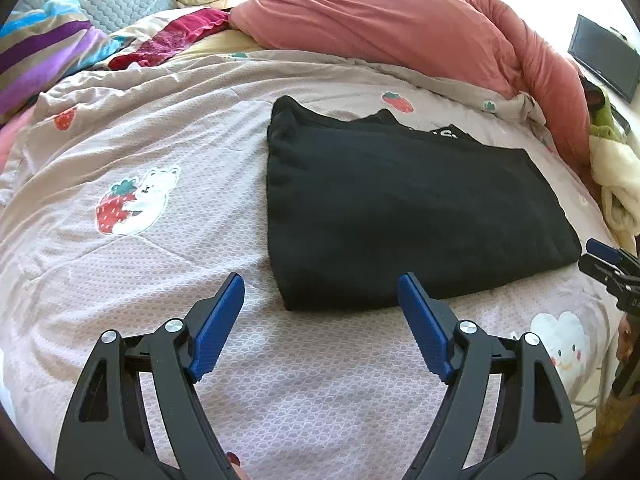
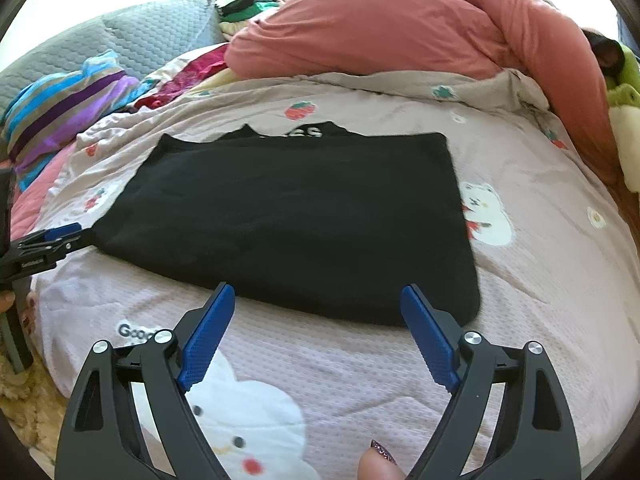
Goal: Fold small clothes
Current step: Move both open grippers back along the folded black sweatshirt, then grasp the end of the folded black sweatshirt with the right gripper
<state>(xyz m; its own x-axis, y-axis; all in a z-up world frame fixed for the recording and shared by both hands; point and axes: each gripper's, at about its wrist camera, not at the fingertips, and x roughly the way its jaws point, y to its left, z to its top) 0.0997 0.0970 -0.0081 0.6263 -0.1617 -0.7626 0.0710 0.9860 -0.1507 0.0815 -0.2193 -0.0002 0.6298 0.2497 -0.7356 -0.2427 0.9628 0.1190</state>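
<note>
Black garment [image 1: 400, 208]: folded into a rough rectangle, lying flat on the bed's pale quilt [image 1: 160, 240], in front of both grippers.
Far edge: a lower layer pokes out with white lettering on it (partly hidden, so I cannot read it).
Left gripper [image 1: 320, 292]: jaws spread wide, nothing between them, poised just short of the near left corner of the fold.
Right gripper [image 2: 318, 300]: jaws likewise spread and empty, at the near edge toward the right corner.
Likely handling: soft, light, limp cloth with a matte knit look; it should drape and sag where unsupported, and stacked layers may slide apart.
Where to grip: probably the near edge at its two corners, pinching all the layers together so the fold lifts evenly.
Surroundings: a salmon duvet [image 1: 380, 20] is heaped behind.
</note>
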